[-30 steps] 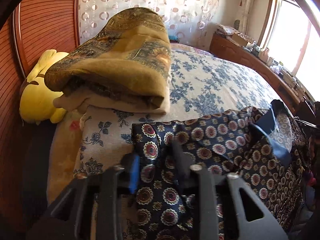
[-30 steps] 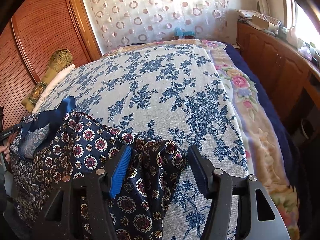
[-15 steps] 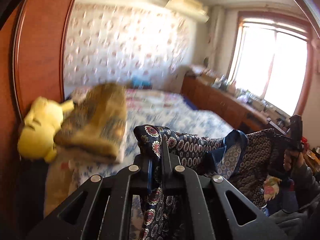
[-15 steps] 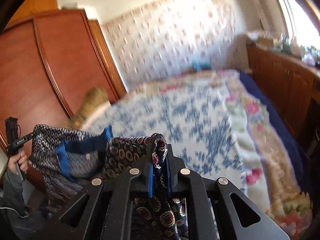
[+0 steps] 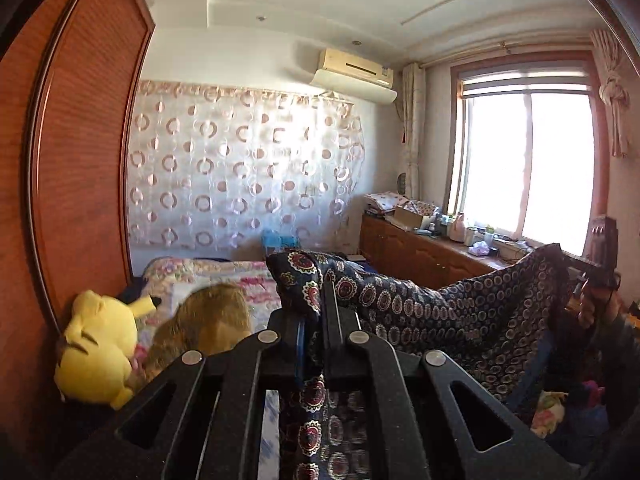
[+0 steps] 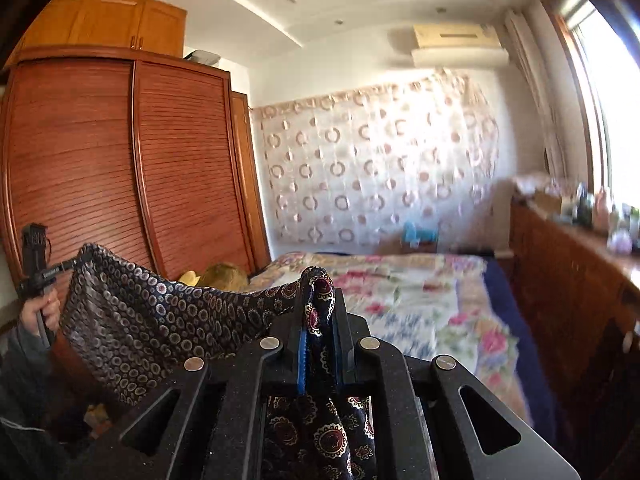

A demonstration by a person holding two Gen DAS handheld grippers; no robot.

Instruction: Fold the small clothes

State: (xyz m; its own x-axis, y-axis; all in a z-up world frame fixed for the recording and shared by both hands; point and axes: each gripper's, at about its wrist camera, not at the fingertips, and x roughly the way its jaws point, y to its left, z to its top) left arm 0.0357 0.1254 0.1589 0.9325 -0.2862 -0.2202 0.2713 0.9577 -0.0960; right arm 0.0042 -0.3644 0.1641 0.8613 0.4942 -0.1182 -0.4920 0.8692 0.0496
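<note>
- So far, no fold shows: the dark patterned cloth [image 5: 460, 312] hangs in the air, stretched between the two grippers, with its lower part drooping below them.
- One top corner of the cloth sits bunched between the fingers of the left gripper [image 5: 314, 320], which are pressed together on it.
- The other top corner sits between the fingers of the right gripper [image 6: 320, 320], also squeezed tight on it; these fingers have just been closing onto the cloth.
- The pick-up part looks done. Left to do, I think: lay the cloth flat, fold it over, and set it down neatly.
- The bed [image 6: 400, 292] lies ahead of and below both pairs of fingers, well apart from the cloth.
- A yellow soft toy [image 5: 98, 344] and a rolled brown blanket [image 5: 208, 320] rest on the bed, left of the left fingers.
</note>
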